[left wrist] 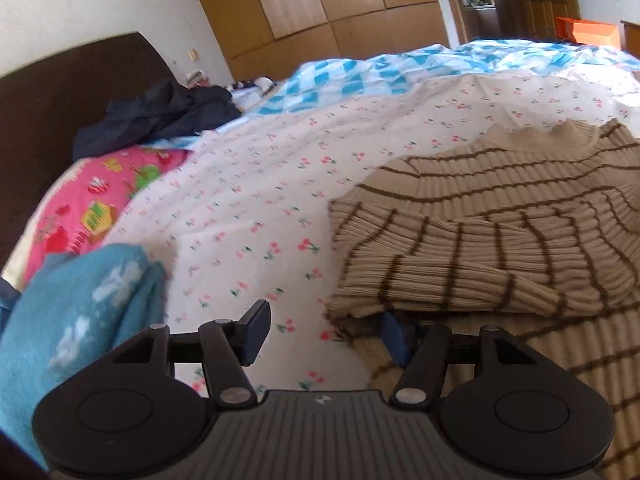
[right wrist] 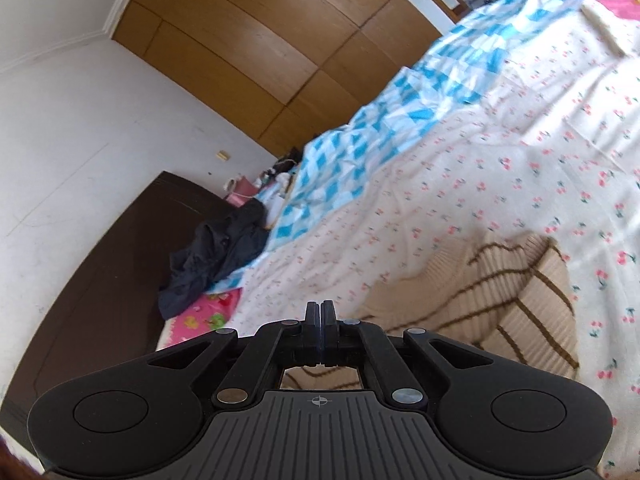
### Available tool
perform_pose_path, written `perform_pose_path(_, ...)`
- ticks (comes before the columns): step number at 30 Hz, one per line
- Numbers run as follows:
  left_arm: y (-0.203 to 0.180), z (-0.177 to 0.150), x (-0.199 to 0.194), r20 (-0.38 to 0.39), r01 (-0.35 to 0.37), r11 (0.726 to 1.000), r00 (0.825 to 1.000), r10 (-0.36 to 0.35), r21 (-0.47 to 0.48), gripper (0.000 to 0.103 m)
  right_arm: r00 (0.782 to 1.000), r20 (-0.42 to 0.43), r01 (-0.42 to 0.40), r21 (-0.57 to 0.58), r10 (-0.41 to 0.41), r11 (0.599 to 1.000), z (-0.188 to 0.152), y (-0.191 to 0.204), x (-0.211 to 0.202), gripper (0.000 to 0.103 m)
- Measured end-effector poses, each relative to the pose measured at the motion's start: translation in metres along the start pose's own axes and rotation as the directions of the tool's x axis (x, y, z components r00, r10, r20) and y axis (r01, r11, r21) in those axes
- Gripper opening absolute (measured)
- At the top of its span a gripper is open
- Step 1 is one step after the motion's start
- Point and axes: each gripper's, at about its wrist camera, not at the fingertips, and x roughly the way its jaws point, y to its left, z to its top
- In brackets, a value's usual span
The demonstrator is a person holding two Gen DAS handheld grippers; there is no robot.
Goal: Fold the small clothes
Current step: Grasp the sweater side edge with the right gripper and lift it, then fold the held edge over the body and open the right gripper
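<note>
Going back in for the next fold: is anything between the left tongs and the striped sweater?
Nothing visible. The left tongs stand open right at the near edge of the striped sweater, one finger partly under its folded sleeve. Only bare cherry-print sheet shows in the gap.

Bed cover: white cotton sheet with small red cherries (left wrist: 256,216), spread flat over the bed.
Quilt: blue and white checked quilt (left wrist: 360,76), rumpled along the far side.
Pillow: pink pillow with bright cartoon prints (left wrist: 104,196), near the dark brown wooden headboard (left wrist: 60,92).
Dark pile: crumpled navy garment (left wrist: 168,116), beside the headboard.
Wall: tall brown wooden wardrobe (right wrist: 248,44).
</note>
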Motion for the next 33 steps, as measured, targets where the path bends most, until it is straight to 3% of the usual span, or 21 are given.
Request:
perform_pose_path(3, -0.014, -0.001, -0.008, 0.019, 0.01, 0.999, 1.0, -0.01, 0.05, 0.064, 0.997, -0.068, 0.043, 0.04, -0.04, 0.998, -0.017, -0.024, 0.002, 0.007)
perform_pose_path(7, -0.024, -0.004, -0.012, 0.031, -0.006, 0.994, 1.0, 0.003, 0.108, 0.064, 0.986, -0.123, 0.122, 0.043, -0.116, 0.992, -0.037, -0.042, 0.006, 0.008)
perform_pose_path(9, -0.025, -0.004, -0.013, 0.032, -0.007, 0.994, 0.999, 0.004, 0.113, 0.064, 0.982, -0.15, 0.129, 0.095, -0.114, 0.987, -0.041, -0.053, 0.012, 0.013)
perform_pose_path(13, -0.021, -0.003, -0.013, 0.03, 0.016, 0.997, 0.999, -0.018, 0.082, 0.064, 0.98, -0.145, 0.153, 0.127, -0.135, 0.98, -0.042, -0.06, 0.025, 0.044)
perform_pose_path(14, -0.019, -0.003, -0.012, 0.028, 0.021, 0.997, 0.999, -0.023, 0.07, 0.064, 0.98, -0.145, 0.156, 0.129, -0.137, 0.979, -0.042, -0.061, 0.029, 0.044)
perform_pose_path(16, -0.016, -0.003, -0.011, 0.024, 0.031, 0.998, 0.999, -0.032, 0.047, 0.064, 0.979, -0.149, 0.158, 0.146, -0.137, 0.977, -0.042, -0.064, 0.038, 0.044)
perform_pose_path(17, -0.016, -0.003, -0.011, 0.025, 0.035, 0.999, 0.999, -0.036, 0.04, 0.064, 0.979, -0.151, 0.161, 0.153, -0.138, 0.975, -0.042, -0.064, 0.042, 0.038)
perform_pose_path(18, -0.016, -0.003, -0.012, 0.029, 0.04, 0.999, 0.999, -0.041, 0.036, 0.064, 0.979, -0.152, 0.157, 0.155, -0.134, 0.975, -0.041, -0.064, 0.044, 0.03)
perform_pose_path(19, -0.015, -0.002, -0.014, 0.038, 0.046, 0.998, 0.998, -0.048, 0.034, 0.064, 0.981, -0.152, 0.142, 0.163, -0.117, 0.976, -0.04, -0.063, 0.043, 0.01)
perform_pose_path(21, -0.014, -0.001, -0.022, 0.075, 0.069, 0.997, 0.995, -0.07, 0.021, 0.064, 0.99, -0.116, 0.101, 0.154, -0.083, 0.983, -0.036, -0.057, 0.032, 0.008)
perform_pose_path(25, -0.009, 0.002, -0.035, 0.152, 0.105, 0.994, 0.983, -0.102, -0.013, 0.066, 0.991, -0.045, 0.13, 0.092, -0.126, 0.987, -0.025, -0.052, 0.01, 0.008)
perform_pose_path(29, -0.017, 0.001, -0.018, 0.076, 0.07, 0.997, 0.995, -0.071, 0.021, 0.067, 0.977, -0.117, 0.192, 0.101, -0.18, 0.976, -0.034, -0.067, 0.024, 0.008)
perform_pose_path(31, -0.018, -0.003, -0.004, 0.001, 0.06, 0.998, 0.998, -0.06, 0.033, 0.068, 0.972, -0.116, 0.218, 0.107, -0.206, 0.97, -0.04, -0.071, 0.027, 0.008)
perform_pose_path(33, -0.013, -0.004, -0.001, -0.013, 0.078, 0.997, 0.997, -0.078, -0.002, 0.068, 0.976, -0.1, 0.207, 0.142, -0.195, 0.968, -0.041, -0.077, 0.024, 0.008)
